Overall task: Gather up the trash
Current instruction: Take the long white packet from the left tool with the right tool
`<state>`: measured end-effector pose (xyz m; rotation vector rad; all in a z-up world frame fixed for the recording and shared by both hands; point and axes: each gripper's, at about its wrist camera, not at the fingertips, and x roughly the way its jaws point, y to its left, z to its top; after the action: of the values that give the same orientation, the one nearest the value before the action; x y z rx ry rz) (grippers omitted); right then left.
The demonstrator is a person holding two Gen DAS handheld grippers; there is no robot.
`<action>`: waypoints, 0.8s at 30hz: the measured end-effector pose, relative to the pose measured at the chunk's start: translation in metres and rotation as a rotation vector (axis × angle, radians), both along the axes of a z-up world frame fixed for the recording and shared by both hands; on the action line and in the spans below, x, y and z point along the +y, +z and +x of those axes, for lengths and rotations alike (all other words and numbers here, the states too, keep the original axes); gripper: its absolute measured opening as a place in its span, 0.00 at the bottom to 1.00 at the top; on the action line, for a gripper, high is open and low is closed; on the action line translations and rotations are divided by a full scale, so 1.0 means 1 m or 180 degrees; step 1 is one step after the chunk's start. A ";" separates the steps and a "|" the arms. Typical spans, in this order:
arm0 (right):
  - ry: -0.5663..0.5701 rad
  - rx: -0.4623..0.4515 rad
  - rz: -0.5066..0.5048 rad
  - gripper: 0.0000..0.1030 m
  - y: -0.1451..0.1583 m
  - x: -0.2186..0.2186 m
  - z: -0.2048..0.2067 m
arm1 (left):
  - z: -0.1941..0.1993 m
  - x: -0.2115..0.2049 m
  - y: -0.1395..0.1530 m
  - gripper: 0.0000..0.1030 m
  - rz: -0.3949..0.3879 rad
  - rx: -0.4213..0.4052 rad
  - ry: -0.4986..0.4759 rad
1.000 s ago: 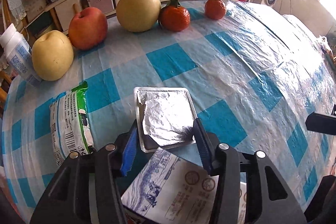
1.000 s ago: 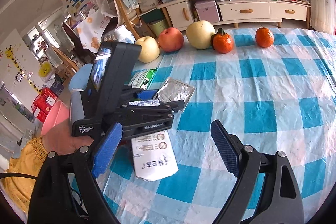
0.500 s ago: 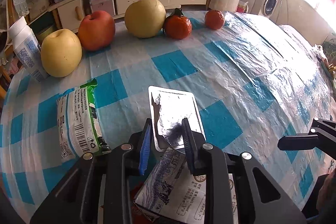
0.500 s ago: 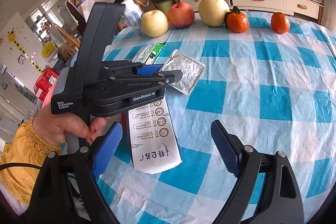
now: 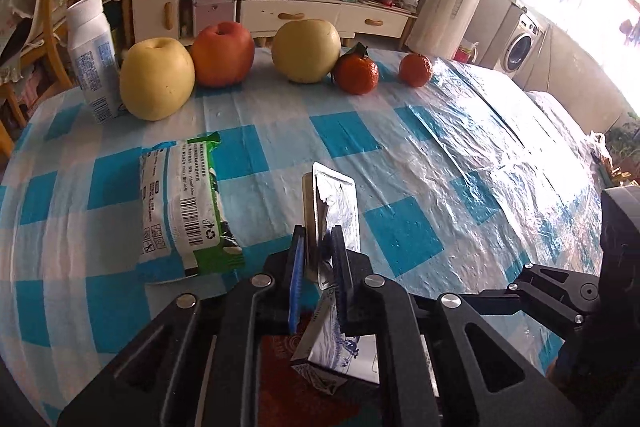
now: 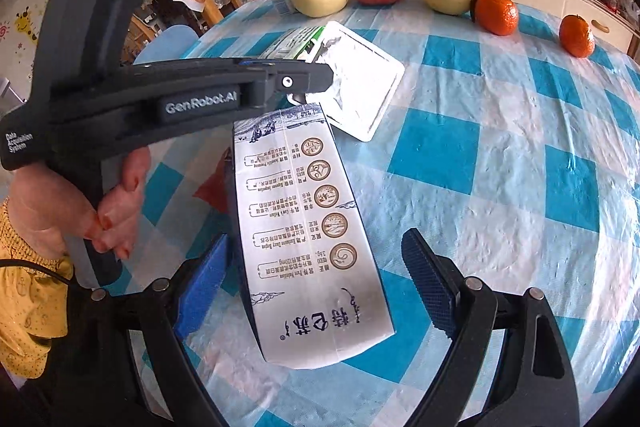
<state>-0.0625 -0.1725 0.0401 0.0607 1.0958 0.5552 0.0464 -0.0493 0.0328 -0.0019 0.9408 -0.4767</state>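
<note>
Left claw (image 5: 318,259) is clamped on the near edge of the foil tray (image 5: 336,203), which tilts up on edge above the checked surface (image 5: 440,155). Right claw (image 6: 316,283) has its fingers apart, one on each side of the flat carton (image 6: 312,235), touching nothing. Judged progress: early. One piece is gripped but not yet disposed of; the carton and the green wrapper (image 5: 180,203) lie uncollected on the surface. No bin is visible. Fruit (image 5: 304,51) and a bottle (image 5: 94,55) line the far edge.
</note>
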 end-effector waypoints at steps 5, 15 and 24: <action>0.0020 0.0002 -0.0087 0.69 -0.002 0.003 0.002 | -0.008 0.026 0.004 0.11 -0.0126 -0.0004 0.0203; -0.0064 -0.0135 -0.0106 0.63 0.004 -0.005 -0.004 | -0.040 0.082 0.017 0.11 -0.0326 -0.0094 0.0538; -0.0159 -0.0458 -0.0095 0.62 0.025 -0.001 -0.008 | -0.065 0.124 0.030 0.11 -0.0495 -0.0249 0.0780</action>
<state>-0.0707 -0.1734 0.0650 0.0216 0.9597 0.4909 -0.0184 0.0748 0.0626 -0.2355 0.8124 -0.3191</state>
